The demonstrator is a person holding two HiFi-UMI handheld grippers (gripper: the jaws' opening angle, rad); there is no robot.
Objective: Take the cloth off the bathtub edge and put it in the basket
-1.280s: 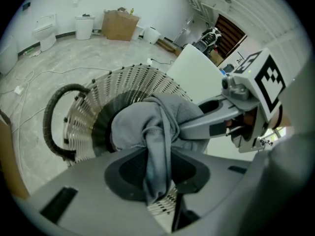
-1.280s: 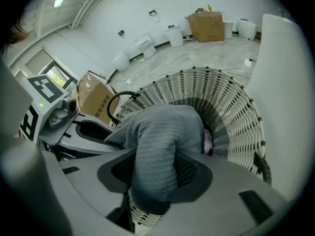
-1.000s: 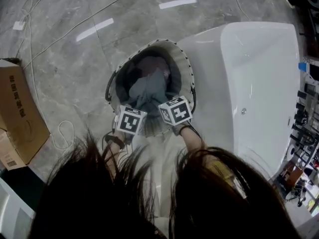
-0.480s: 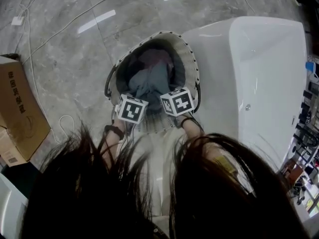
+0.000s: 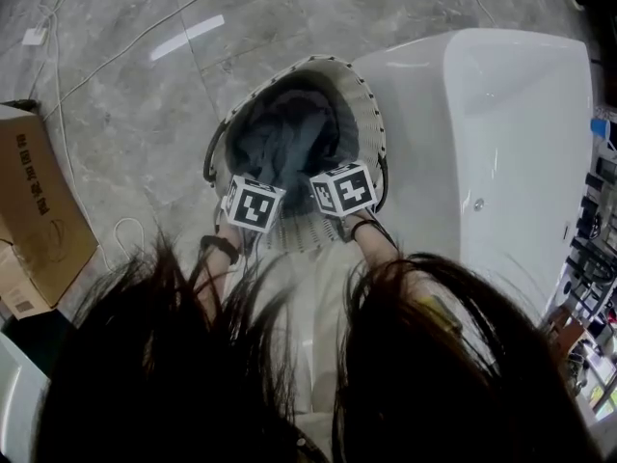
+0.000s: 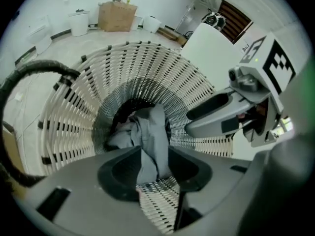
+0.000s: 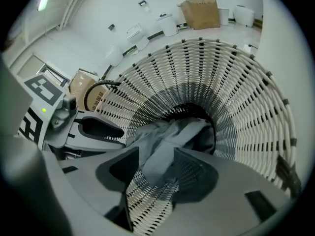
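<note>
The grey cloth (image 5: pixel 284 148) lies bunched inside the white woven basket (image 5: pixel 371 114), which stands on the floor against the white bathtub (image 5: pixel 501 143). Both grippers hover at the basket's near rim, left gripper (image 5: pixel 268 177) beside right gripper (image 5: pixel 323 167). In the left gripper view a strip of cloth (image 6: pixel 147 132) fills the gap of my left gripper (image 6: pixel 152 154), whose jaws are opening. In the right gripper view the cloth (image 7: pixel 172 136) runs slack through my right gripper (image 7: pixel 157 156), also opening, with basket weave (image 7: pixel 236 92) showing beside it.
A cardboard box (image 5: pixel 34 210) sits on the grey floor at the left, with white cables (image 5: pixel 116 249) trailing near it. Shelves of small fittings (image 5: pixel 588 230) line the right edge. The person's dark hair fills the bottom of the head view.
The cloth has sunk from just under the grippers down into the basket. Both grippers stay at the near rim, shifted only slightly.
</note>
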